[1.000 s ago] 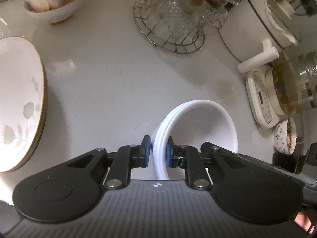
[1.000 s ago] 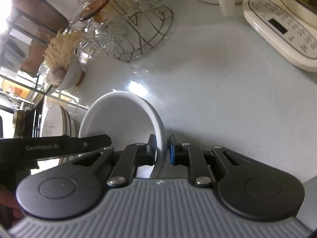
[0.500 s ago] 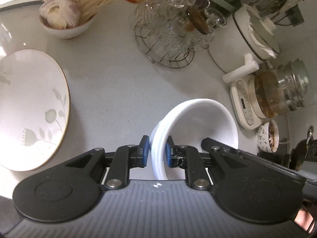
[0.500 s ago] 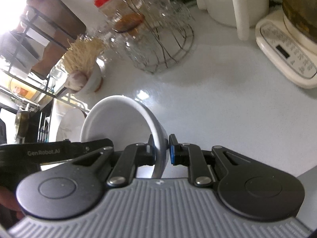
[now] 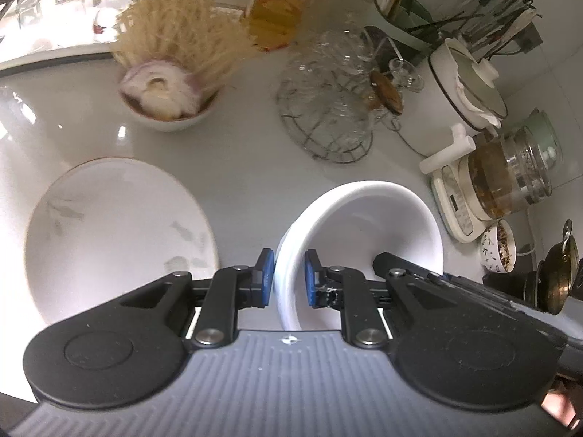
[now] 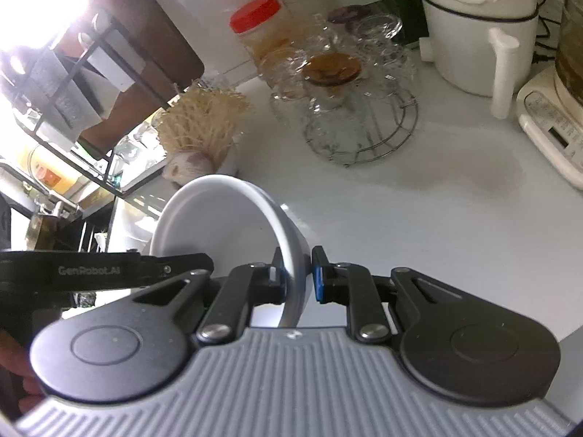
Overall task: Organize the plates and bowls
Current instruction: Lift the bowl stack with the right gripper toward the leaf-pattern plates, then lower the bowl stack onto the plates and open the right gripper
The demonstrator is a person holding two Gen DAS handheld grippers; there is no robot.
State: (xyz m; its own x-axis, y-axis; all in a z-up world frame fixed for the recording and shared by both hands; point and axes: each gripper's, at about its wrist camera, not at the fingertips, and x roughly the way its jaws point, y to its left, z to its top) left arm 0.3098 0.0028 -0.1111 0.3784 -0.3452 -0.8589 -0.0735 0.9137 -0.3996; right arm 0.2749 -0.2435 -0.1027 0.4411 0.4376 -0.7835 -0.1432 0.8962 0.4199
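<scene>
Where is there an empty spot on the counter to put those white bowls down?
Bare counter lies between the flowered plates, wire glass rack and white bowls. More lies before that rack. The back edge is crowded.

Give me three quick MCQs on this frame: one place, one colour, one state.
1. Where is the patterned plate relative to the white bowls, in the left wrist view?
A. left
B. right
C. inside them

2. What colour is the jar lid?
A. green
B. red
C. white

3. How are the bowls held?
A. resting free on the counter
B. by the left tool only
C. by both tools, at opposite rims

Key: A, the plate lies left of the bowls; B, the lid is red; C, the left tool and right tool each clamp a rim.
</scene>
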